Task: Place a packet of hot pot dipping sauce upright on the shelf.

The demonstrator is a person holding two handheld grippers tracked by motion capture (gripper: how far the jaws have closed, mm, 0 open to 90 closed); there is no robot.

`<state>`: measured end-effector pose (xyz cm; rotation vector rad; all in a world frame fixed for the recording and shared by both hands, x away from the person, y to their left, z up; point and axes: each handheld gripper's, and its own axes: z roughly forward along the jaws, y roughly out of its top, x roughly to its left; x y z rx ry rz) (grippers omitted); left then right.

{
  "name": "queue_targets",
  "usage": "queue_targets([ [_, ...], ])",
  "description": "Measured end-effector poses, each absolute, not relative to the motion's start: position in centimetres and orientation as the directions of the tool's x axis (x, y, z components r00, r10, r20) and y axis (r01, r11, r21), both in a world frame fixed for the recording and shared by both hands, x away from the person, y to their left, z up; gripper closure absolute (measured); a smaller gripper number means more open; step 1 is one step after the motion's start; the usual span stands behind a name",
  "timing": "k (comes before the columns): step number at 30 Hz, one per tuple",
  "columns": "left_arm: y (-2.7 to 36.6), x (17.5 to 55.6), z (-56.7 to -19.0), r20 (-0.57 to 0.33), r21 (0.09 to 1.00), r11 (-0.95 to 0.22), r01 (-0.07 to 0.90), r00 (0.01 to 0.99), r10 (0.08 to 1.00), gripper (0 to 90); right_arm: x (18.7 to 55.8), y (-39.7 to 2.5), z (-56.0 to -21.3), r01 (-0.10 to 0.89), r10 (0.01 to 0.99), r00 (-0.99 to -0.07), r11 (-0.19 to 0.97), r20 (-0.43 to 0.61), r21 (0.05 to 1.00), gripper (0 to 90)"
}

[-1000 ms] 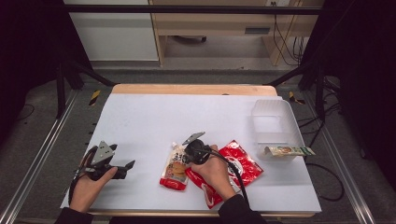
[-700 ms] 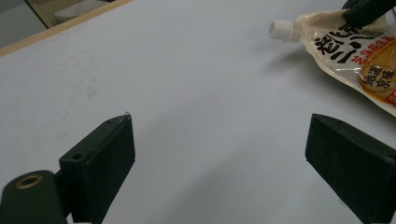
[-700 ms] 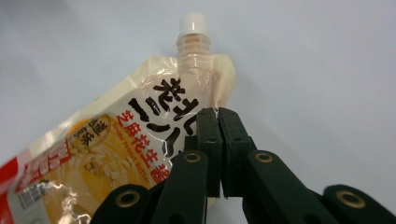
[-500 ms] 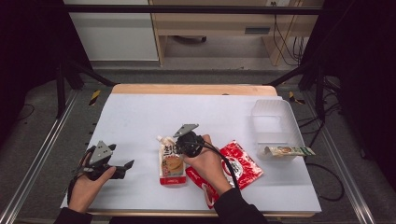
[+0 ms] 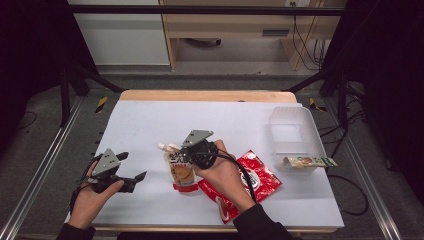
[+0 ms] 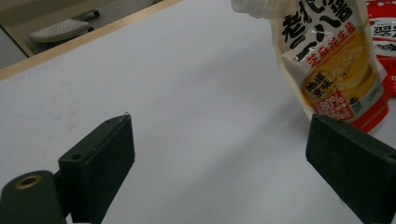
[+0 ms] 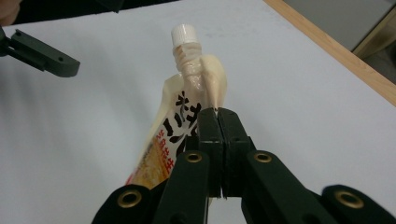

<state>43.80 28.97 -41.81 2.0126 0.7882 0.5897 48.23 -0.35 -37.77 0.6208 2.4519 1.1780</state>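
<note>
- The right gripper [image 7: 218, 116] was clenched on the upper edge of a cream spouted pouch [image 7: 187, 135], jaws pressed together just below its white screw cap [image 7: 183, 35].
- In the high view the right gripper [image 5: 192, 150] sat at the table's centre, the spouted pouch [image 5: 181, 170] lying at its 7 o'clock on the white table [image 5: 150, 120].
- The left gripper [image 6: 219, 158] was released, jaws spread wide and touching nothing; in the high view the left gripper [image 5: 131, 181] rested at the table's 8 o'clock, well apart from the pouch.
- The left gripper view showed the pouch's [image 6: 331, 56] label: bold black Chinese characters, an orange panel and "80%" on a red band.
- A red snack packet [image 5: 252, 182] lay at 4 o'clock of the pouch, under the right hand [image 5: 225, 172]; its writing was too small to read.
- A clear plastic bin [image 5: 295, 132] stood at the table's 3 o'clock, a green-edged packet [image 5: 310, 161] on its near rim.
</note>
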Motion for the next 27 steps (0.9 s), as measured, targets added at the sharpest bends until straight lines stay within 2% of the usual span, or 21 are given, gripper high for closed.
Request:
queue_targets([
  [27, 26.6, 45.6, -36.7, 0.134, 0.828, -0.487, 0.279, 0.744, 0.655, 7.6, 48.8, -1.1, -34.3, 0.174, 0.479, -0.868, 0.538, -0.129, 0.825, 90.0],
])
